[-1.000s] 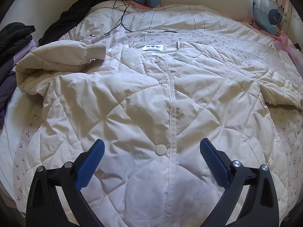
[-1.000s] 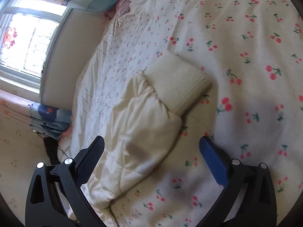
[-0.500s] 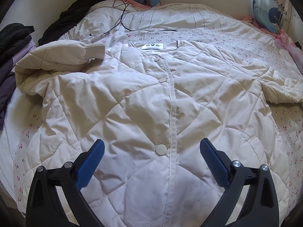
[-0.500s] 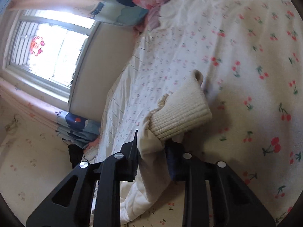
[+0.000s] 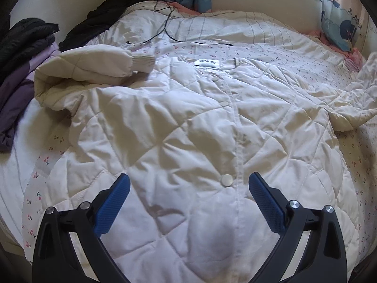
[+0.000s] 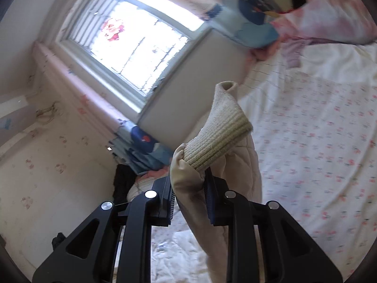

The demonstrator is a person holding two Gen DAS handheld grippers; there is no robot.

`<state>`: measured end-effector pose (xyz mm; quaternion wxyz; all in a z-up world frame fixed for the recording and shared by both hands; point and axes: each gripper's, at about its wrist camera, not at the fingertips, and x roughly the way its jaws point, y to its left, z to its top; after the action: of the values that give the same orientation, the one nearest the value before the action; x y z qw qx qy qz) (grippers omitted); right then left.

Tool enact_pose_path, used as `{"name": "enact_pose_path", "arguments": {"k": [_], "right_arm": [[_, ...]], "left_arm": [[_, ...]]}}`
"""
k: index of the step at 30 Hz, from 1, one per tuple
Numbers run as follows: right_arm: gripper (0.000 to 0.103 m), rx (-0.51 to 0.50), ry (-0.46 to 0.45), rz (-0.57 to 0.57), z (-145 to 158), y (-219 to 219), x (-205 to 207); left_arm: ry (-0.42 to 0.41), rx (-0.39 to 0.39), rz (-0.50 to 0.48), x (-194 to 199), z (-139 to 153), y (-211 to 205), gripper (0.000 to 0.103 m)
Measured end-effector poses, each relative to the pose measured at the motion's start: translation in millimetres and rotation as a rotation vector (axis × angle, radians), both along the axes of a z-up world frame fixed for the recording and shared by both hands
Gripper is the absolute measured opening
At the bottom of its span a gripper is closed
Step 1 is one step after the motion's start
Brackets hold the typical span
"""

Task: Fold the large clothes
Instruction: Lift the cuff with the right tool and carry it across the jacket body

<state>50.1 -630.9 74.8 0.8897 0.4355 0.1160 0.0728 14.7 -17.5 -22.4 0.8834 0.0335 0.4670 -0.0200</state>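
Note:
A cream quilted jacket (image 5: 188, 127) lies face up and buttoned on the bed. Its left sleeve (image 5: 94, 63) is folded in over the shoulder, ribbed cuff (image 5: 143, 61) near the collar. My left gripper (image 5: 188, 191) is open and empty above the jacket's lower front, by the bottom button (image 5: 226, 180). My right gripper (image 6: 189, 188) is shut on the other sleeve (image 6: 195, 181) just below its ribbed cuff (image 6: 219, 136) and holds it lifted off the bed. That raised sleeve shows at the right edge of the left wrist view (image 5: 358, 96).
The bed has a cherry-print sheet (image 6: 318, 141). Dark clothes (image 5: 26, 40) are piled at the left edge. A black cable (image 5: 165, 26) lies near the headboard. Pillows (image 6: 329, 14) and a window (image 6: 132, 40) are beyond the bed.
My right gripper closed on the sleeve below the cuff and lifted it up off the sheet, tilting toward the window. The left gripper stayed open and nearly still.

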Motion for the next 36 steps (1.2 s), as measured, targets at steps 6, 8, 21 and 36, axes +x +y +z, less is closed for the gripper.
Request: {"name": "enact_pose_path", "arguments": {"k": [6, 8, 21, 36], "right_arm": [[0.021, -0.076, -0.081, 0.159, 66, 104, 42], [0.021, -0.103, -0.099, 0.211, 82, 142, 54], [0.021, -0.217, -0.092, 0.577, 84, 418, 116], [0.063, -0.344, 0.312, 0.988, -121, 591, 107]], "left_arm": [[-0.015, -0.052, 0.065, -5, 10, 36, 0.097], [-0.022, -0.073, 0.085, -6, 15, 47, 0.097], [-0.064, -0.211, 0.270, -14, 35, 142, 0.097], [-0.062, -0.277, 0.341, -15, 33, 180, 0.097]]}}
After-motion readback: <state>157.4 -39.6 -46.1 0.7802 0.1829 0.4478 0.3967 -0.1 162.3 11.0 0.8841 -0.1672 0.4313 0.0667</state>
